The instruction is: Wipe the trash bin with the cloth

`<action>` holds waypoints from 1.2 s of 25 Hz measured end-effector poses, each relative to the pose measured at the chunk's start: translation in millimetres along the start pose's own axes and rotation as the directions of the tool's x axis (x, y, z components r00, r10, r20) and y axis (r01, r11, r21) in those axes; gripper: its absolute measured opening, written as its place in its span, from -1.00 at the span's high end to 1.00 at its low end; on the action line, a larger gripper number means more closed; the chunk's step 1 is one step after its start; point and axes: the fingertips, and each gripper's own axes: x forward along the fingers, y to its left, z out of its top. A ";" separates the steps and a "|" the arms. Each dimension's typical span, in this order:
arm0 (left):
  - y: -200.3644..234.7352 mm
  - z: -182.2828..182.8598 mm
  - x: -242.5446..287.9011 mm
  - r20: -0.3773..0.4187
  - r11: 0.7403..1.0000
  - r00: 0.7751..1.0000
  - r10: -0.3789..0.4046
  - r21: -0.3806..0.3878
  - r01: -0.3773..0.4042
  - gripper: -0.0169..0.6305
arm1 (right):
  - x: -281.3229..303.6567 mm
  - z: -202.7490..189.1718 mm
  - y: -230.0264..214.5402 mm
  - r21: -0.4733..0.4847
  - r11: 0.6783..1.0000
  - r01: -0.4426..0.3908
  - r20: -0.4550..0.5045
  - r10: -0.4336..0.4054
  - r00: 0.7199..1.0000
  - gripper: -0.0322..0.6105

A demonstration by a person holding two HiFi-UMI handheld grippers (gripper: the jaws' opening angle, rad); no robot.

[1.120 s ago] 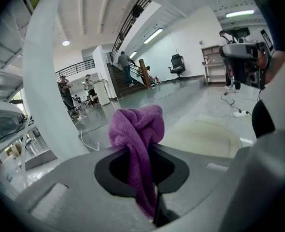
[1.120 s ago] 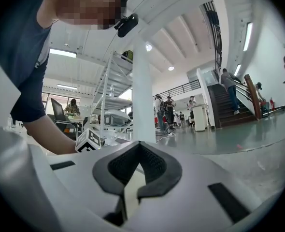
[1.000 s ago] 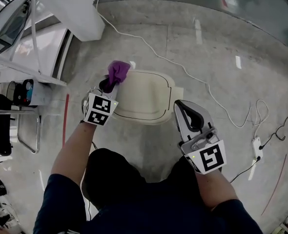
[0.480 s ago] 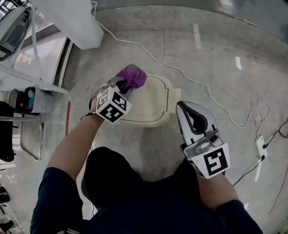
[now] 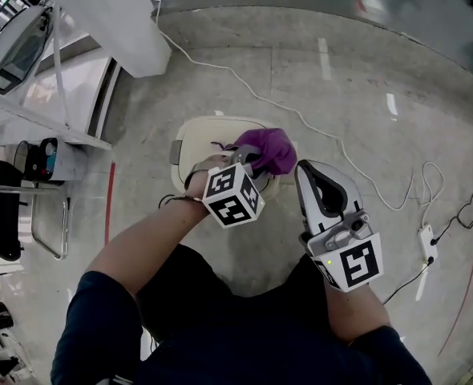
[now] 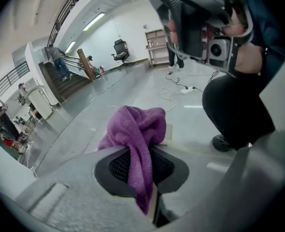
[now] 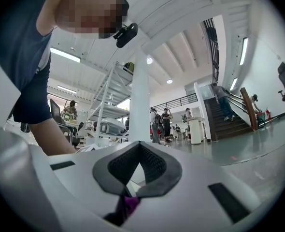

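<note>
In L gripper [image 6: 140, 151]: fuzzy purple cloth [image 6: 135, 127]

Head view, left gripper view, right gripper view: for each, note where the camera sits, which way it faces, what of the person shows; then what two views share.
Head view: on the head, facing down at the trash bin; both forearms show.
Left gripper view: on the left gripper, facing along the floor; trouser leg, shoe.
Right gripper view: on the right gripper, tilted up toward a white pillar; arm, sleeve.
Shared: head and left gripper views both show the purple cloth in the left jaws.
</note>
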 end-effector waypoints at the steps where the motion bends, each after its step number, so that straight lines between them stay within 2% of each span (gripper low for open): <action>1: -8.1 0.2 -1.8 0.000 1.000 1.000 -0.012 0.006 0.012 0.81 | 0.3 0.9 0.4 0.001 1.000 -0.005 0.004 0.005 1.000 0.87; 5: -24.8 -17.2 -21.2 -0.015 1.000 1.000 -0.025 -0.017 0.024 0.81 | 2.6 2.9 4.5 0.011 1.000 -0.029 0.013 0.028 1.000 0.87; 10: -21.4 -72.3 -57.5 -0.074 0.994 0.997 0.023 -0.103 -0.031 0.81 | 10.1 2.3 11.4 0.027 0.998 -0.062 0.029 0.061 0.998 0.87; 15: -8.0 -132.1 -91.8 -0.153 0.962 0.984 0.096 -0.239 -0.131 0.81 | 12.3 0.2 13.6 0.037 0.996 -0.080 0.032 0.078 0.996 0.87; 18: -12.6 -149.0 -102.8 -0.166 0.939 0.981 0.103 -0.308 -0.150 0.81 | 13.5 -0.4 13.9 0.042 0.996 -0.082 0.035 0.081 0.996 0.87; 21: -36.0 -136.2 -98.7 -0.131 0.939 0.989 0.061 -0.329 -0.102 0.81 | 13.5 1.0 13.2 0.042 0.996 -0.082 0.039 0.081 0.996 0.87; 25: -72.0 -89.7 -77.4 -0.055 0.954 0.998 -0.017 -0.299 0.000 0.81 | 10.8 2.5 9.7 0.043 0.996 -0.076 0.044 0.074 0.996 0.87; 30: -95.0 -39.1 -53.6 0.027 0.956 0.997 -0.077 -0.281 0.081 0.81 | 7.8 4.0 1.4 0.041 0.998 -0.056 0.042 0.054 0.998 0.87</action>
